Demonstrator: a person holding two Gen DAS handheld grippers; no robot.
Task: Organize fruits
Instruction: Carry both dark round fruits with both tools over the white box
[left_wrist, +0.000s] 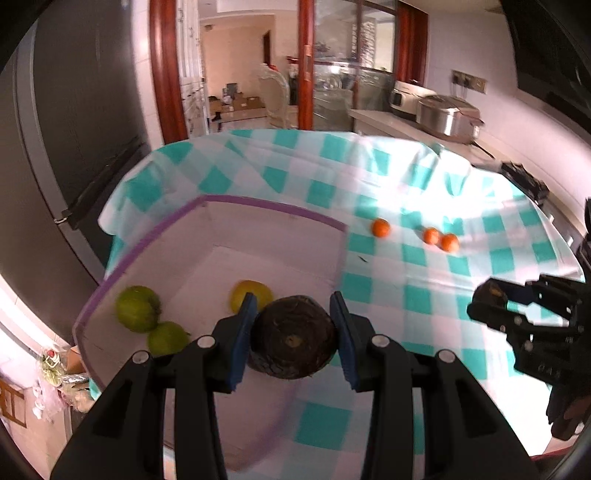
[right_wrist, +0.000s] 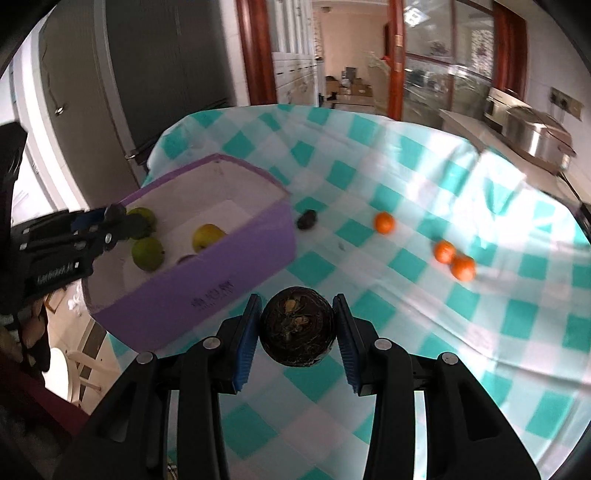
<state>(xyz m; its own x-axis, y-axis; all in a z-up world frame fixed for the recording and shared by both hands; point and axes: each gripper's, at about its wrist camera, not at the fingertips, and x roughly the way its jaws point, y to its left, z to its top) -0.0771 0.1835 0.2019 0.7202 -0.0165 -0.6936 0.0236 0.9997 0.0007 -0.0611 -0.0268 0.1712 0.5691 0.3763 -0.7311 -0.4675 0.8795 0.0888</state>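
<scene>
My left gripper is shut on a dark brown round fruit, held above the near right corner of a white box with a purple rim. Inside the box lie two green fruits and a yellow fruit. My right gripper is shut on a second dark brown fruit over the checked cloth, just right of the purple box. Three oranges lie on the cloth to the right. Another dark fruit rests beside the box's far corner.
The teal and white checked cloth covers the table and drops off at its far and left edges. A counter with steel cookers stands at the back right. A dark tall cabinet is to the left, with an open doorway behind.
</scene>
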